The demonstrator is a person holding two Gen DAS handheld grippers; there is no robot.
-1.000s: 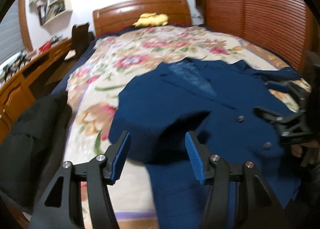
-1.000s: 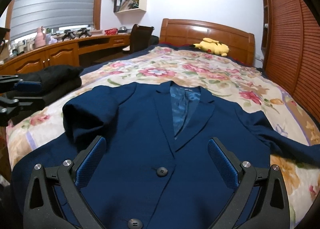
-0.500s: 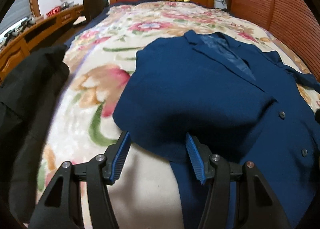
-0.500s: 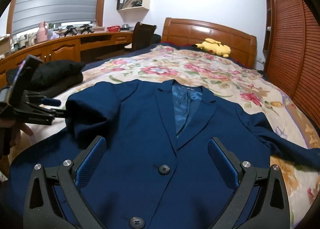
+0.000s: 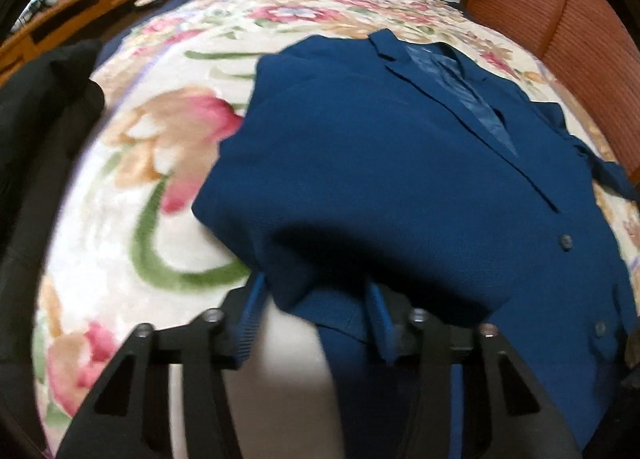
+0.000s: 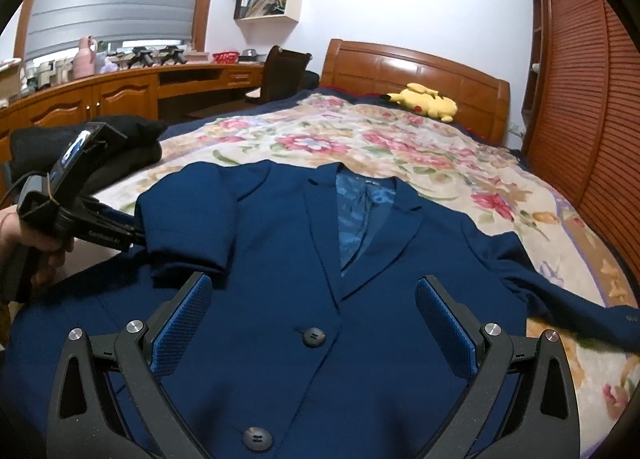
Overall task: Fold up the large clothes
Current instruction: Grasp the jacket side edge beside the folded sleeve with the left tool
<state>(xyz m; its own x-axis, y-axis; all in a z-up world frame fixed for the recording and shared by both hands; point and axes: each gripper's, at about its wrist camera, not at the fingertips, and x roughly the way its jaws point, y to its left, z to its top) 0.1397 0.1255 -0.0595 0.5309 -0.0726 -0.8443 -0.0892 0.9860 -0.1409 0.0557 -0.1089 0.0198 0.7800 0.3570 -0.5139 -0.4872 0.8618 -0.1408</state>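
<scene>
A navy blue blazer [image 6: 360, 267] lies face up on the flowered bed, buttons closed; it fills the left wrist view too [image 5: 400, 163]. Its left sleeve [image 6: 188, 227] is folded over onto the chest. My left gripper [image 5: 316, 319] is open, its blue pads on either side of the folded sleeve's edge, which reaches in between them. It shows in the right wrist view [image 6: 120, 227] at the sleeve's left side. My right gripper [image 6: 312, 319] is open and empty above the blazer's front buttons. The other sleeve [image 6: 568, 291] lies stretched out to the right.
A flowered blanket [image 6: 360, 143] covers the bed. Black clothes [image 6: 132, 139] are piled at the bed's left edge. A yellow plush toy [image 6: 428, 101] lies by the wooden headboard. A wooden desk [image 6: 120, 95] runs along the left; a slatted wardrobe [image 6: 592, 99] stands on the right.
My left gripper has moved forward and down to the folded sleeve, whose edge now lies between its pads. My right gripper has risen slightly and stayed open.
</scene>
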